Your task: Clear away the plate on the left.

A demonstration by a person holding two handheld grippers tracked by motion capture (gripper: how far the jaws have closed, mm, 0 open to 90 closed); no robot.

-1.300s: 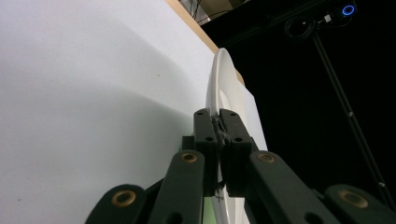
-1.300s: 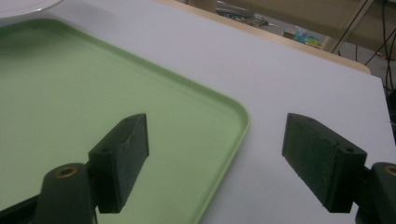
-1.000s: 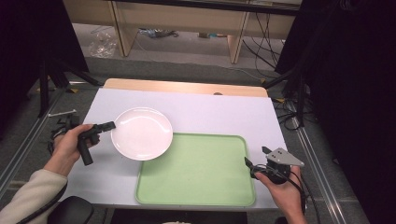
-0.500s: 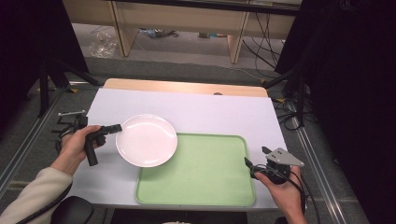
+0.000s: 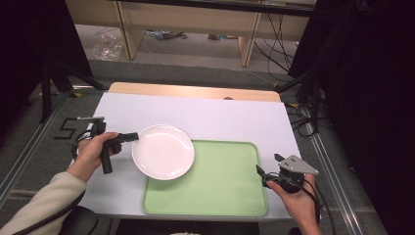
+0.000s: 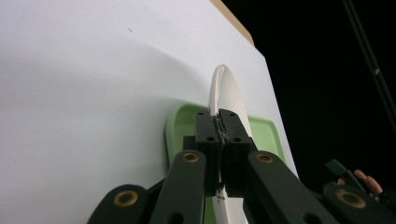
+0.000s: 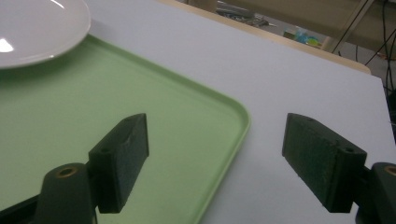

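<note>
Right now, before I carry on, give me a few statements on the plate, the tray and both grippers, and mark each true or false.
1. The left gripper is shut on the rim of the white plate. True.
2. The plate lies wholly inside the green tray. False: in the high view it overlaps only the tray's near left corner, and most of it is over the white table cover.
3. The right gripper is open, with nothing between its jaws. True.
4. The right gripper is over the middle of the tray. False: it is at the tray's right edge.
5. A cup stands on the tray. False: beyond the plate's overlap, the tray is bare.
</note>
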